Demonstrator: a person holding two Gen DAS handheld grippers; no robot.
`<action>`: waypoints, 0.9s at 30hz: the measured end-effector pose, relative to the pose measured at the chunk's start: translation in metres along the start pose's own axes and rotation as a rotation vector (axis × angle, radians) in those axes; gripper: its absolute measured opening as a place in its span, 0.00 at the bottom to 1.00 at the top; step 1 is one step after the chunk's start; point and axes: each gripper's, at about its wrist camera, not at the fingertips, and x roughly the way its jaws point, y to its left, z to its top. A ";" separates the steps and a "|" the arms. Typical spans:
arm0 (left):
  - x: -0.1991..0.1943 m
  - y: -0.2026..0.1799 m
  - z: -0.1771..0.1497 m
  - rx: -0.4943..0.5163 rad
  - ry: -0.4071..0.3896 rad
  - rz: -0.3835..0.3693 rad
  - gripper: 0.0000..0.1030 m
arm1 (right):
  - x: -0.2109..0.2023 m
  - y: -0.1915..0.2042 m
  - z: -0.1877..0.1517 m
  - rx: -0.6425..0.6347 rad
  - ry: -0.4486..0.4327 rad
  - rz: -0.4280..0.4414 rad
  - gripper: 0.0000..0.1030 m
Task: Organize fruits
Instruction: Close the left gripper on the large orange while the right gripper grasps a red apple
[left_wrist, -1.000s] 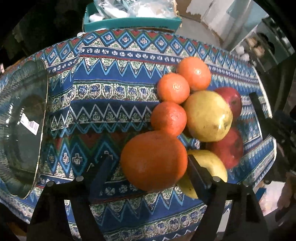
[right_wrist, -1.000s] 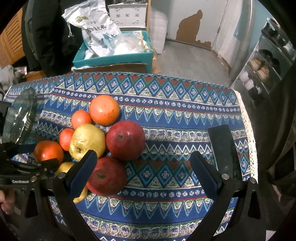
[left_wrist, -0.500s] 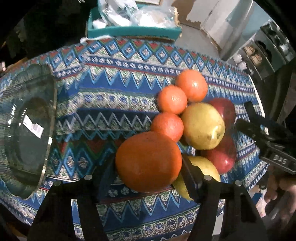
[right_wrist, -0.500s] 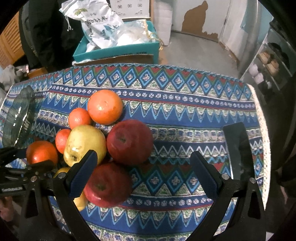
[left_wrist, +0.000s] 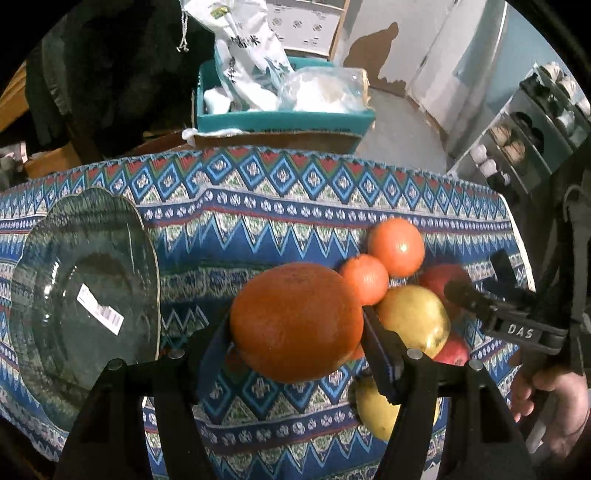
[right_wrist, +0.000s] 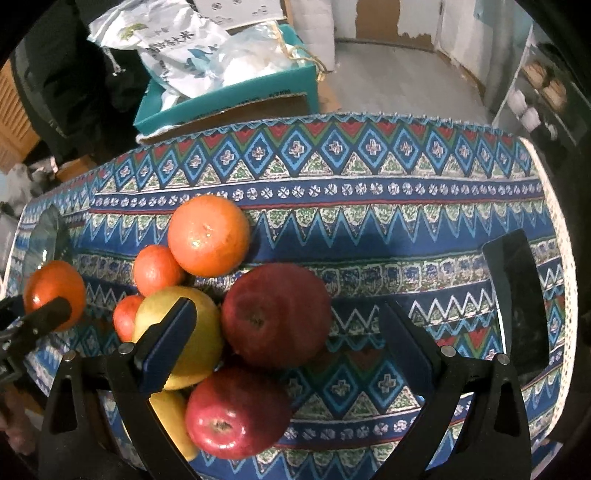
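Your left gripper (left_wrist: 295, 332) has its jaws clamped on the large orange (left_wrist: 295, 321), one pad on each flank, and the fruit rides clear of the patterned cloth on the counter (left_wrist: 280, 221). Your right gripper (right_wrist: 288, 332) has its jaws standing wide apart with nothing pressed between them; they straddle the upper red apple (right_wrist: 275, 314), the left pad lying in front of the yellow pear (right_wrist: 207, 325), the right pad well off the fruit. Just beyond, the pile sits bunched together — a second red apple (right_wrist: 236, 413) nearest you, another yellow fruit (right_wrist: 173, 421) half hidden under the left finger, two small tangerines (right_wrist: 157, 269) and a bigger orange (right_wrist: 208, 236) at the far edge. The glass plate (left_wrist: 48, 295) lies well apart at the left end of the counter, and it looks empty apart from a barcode sticker (left_wrist: 99, 312). So you are at the very start: one fruit is lifted and none is placed, while the heap waits. Presumably the plate is the target — carry the orange across, then close on the apple.
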 end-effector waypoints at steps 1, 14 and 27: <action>0.000 0.001 0.002 -0.001 -0.004 0.000 0.67 | 0.003 -0.001 0.001 0.013 0.009 0.006 0.96; 0.009 0.001 0.006 0.001 0.011 -0.009 0.67 | 0.041 -0.015 0.008 0.146 0.114 0.069 0.86; -0.002 -0.002 -0.001 0.017 0.004 -0.012 0.67 | 0.027 -0.008 0.001 0.107 0.089 0.067 0.73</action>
